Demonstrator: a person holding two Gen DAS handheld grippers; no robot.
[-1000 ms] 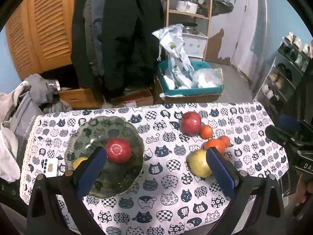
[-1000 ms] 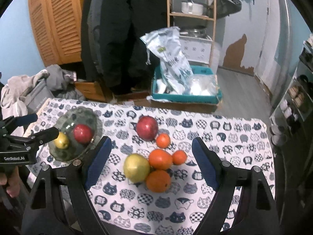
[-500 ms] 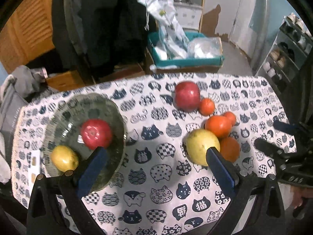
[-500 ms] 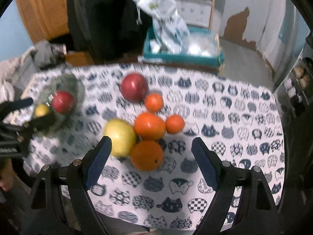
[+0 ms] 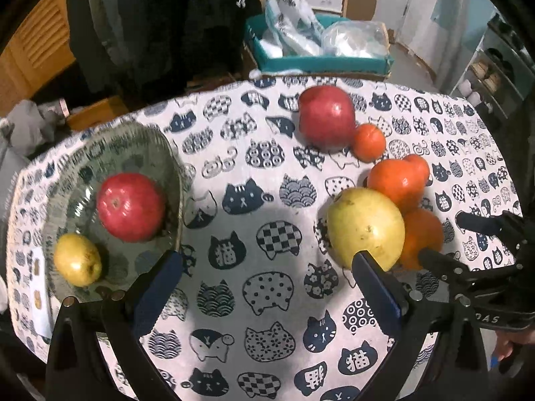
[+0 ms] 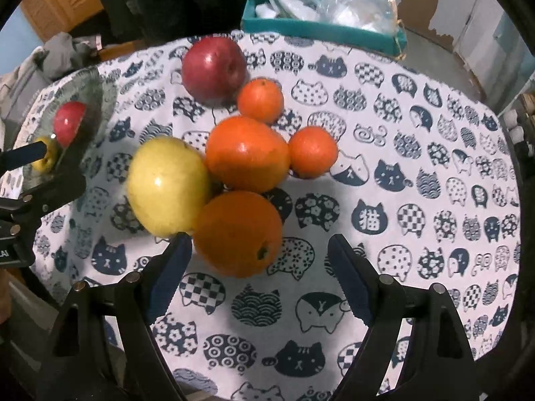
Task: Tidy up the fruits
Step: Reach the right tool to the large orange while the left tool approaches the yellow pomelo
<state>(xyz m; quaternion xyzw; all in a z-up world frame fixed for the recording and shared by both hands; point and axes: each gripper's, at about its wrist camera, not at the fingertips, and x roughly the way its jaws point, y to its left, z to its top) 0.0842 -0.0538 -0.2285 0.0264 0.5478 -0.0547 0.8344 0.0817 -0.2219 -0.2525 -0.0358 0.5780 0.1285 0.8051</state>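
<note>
A green glass bowl (image 5: 140, 153) at the table's left holds a red apple (image 5: 130, 205) and a small yellow fruit (image 5: 77, 264). On the cloth lie a big red apple (image 6: 214, 67), a large yellow fruit (image 6: 167, 185), two large oranges (image 6: 245, 153) (image 6: 239, 234) and two small oranges (image 6: 260, 100) (image 6: 312, 152), clustered together. My left gripper (image 5: 267, 284) is open and empty over the cloth between the bowl and the yellow fruit (image 5: 366, 227). My right gripper (image 6: 259, 267) is open, just in front of the nearest large orange.
The table is covered by a cat-print cloth (image 6: 418, 200). Behind the table stands a teal box (image 5: 321, 63) with plastic bags, and dark coats (image 5: 160, 16) hang at the back left. A shelf rack (image 5: 498, 67) stands at the right.
Both grippers have come down and forward toward the table. The right gripper now sits close over the nearest large orange. No fruit has moved.
</note>
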